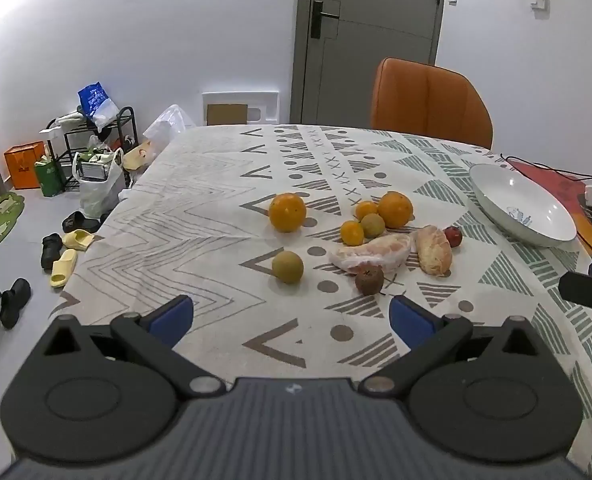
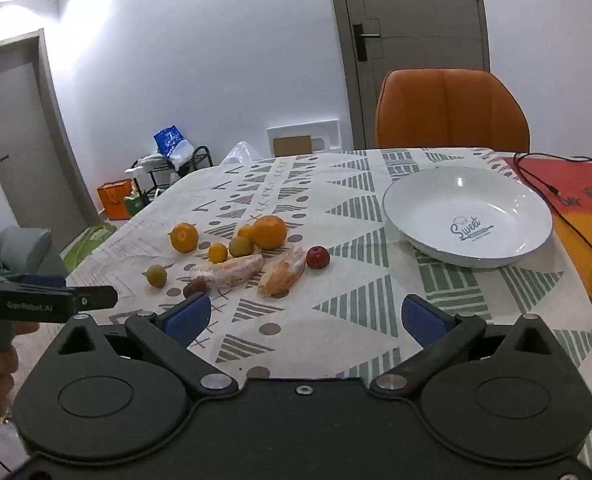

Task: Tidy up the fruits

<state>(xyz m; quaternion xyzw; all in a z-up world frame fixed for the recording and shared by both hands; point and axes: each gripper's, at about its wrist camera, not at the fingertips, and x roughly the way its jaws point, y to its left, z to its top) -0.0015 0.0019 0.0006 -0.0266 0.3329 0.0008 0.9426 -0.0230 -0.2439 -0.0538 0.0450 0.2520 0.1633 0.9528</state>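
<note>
A patterned tablecloth [image 2: 336,200] covered the table, with a white bowl [image 2: 468,216] empty at its right side, well apart from the fruit. Two large oranges [image 1: 287,212], two wrapped pomelo segments [image 1: 372,252], small tangerines [image 1: 352,233] and a red fruit [image 2: 318,257] lay clustered mid-table. The left gripper [image 1: 292,316] and right gripper [image 2: 306,320] hovered wide apart, holding nothing.

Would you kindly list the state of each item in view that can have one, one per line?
Left gripper: open, holding nothing, above the tablecloth.
Right gripper: open, holding nothing.
White bowl: upright, no fruit in it.
Two peeled citrus pieces: skinned, lying on the tablecloth.
Large oranges: whole, unpeeled.
Red fruit: whole, outside the bowl.
Door: closed.
</note>
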